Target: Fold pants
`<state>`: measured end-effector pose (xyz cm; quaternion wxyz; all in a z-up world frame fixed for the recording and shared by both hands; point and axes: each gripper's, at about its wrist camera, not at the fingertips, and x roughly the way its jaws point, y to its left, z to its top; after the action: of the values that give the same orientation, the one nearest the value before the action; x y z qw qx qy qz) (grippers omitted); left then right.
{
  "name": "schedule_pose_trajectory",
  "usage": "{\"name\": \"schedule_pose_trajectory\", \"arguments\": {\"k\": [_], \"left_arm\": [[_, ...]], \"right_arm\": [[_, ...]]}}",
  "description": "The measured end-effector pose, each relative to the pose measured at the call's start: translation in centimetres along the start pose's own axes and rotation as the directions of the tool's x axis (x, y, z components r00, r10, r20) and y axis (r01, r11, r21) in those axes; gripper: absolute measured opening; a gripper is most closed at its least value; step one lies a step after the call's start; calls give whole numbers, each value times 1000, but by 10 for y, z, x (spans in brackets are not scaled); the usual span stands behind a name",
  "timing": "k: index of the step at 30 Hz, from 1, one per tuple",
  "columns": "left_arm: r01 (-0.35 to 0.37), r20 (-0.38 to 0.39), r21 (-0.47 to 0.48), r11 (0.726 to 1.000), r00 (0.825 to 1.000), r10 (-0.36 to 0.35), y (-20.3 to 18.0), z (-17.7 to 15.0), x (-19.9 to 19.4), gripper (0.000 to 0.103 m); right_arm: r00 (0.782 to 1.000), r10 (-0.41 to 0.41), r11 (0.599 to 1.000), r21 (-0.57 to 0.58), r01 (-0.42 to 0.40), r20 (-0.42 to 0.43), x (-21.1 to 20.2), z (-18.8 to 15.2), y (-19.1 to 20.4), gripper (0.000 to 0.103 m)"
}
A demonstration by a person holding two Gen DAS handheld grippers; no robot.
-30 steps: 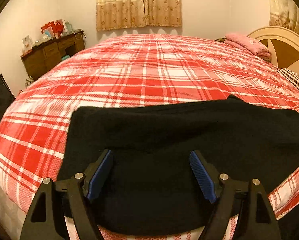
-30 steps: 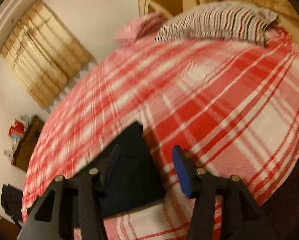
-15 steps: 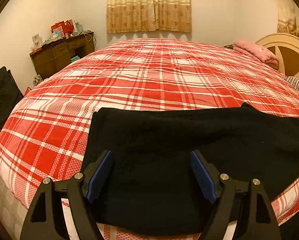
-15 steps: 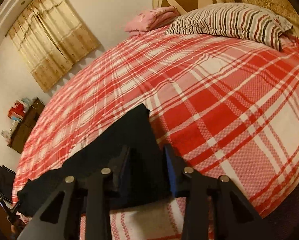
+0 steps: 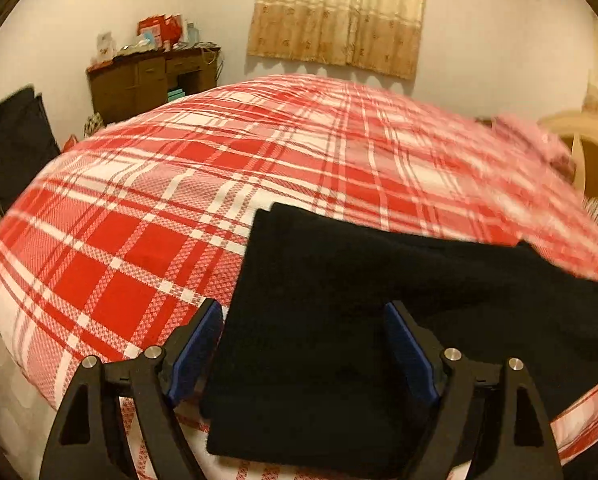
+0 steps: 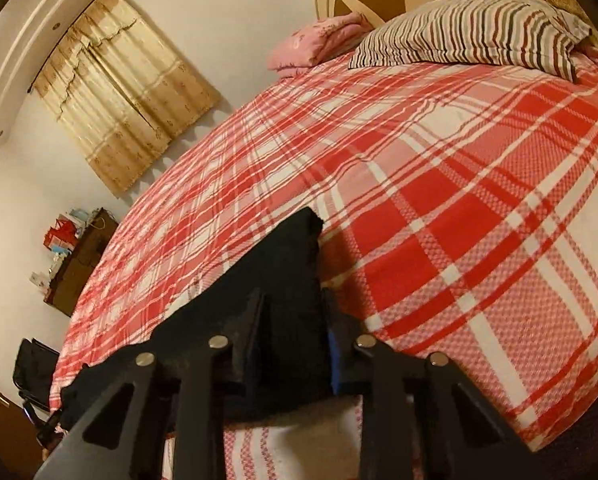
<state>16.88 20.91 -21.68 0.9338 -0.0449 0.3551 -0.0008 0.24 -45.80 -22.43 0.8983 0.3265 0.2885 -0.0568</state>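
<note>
A bed under a red-and-white plaid cover fills both views. Black pants lie along its near edge, their right end in a raised fold. The left gripper hangs over the pants' left end, fingers spread wide, clear of the cloth. The right gripper has just been closing and its fingers pinch the pants' right end.

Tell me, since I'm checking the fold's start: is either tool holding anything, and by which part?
The right tool, which has just been closing, pinches the black pants at their end edge; the left tool is open, holding nothing.
</note>
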Motion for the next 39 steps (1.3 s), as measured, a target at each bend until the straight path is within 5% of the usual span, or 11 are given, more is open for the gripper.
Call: {"name": "schedule_pose_trajectory", "arguments": {"k": [11, 20, 25, 34, 39], "left_arm": [[-31, 5, 50, 998, 999, 31, -7, -4, 3, 87], [-46, 14, 70, 996, 999, 45, -12, -6, 4, 90], [-53, 17, 73, 996, 999, 52, -15, -8, 4, 91], [-46, 21, 63, 997, 999, 44, -14, -7, 2, 92], [-38, 18, 65, 997, 999, 37, -13, -7, 2, 92]], "right_arm": [[998, -24, 996, 81, 29, -52, -11, 9, -11, 27], [990, 96, 982, 175, -76, -106, -17, 7, -29, 26], [998, 41, 996, 78, -38, -42, -8, 5, -17, 27], [991, 135, 991, 20, -135, -25, -12, 5, 0, 16], [992, 124, 992, -35, -123, 15, -20, 4, 28, 15]]}}
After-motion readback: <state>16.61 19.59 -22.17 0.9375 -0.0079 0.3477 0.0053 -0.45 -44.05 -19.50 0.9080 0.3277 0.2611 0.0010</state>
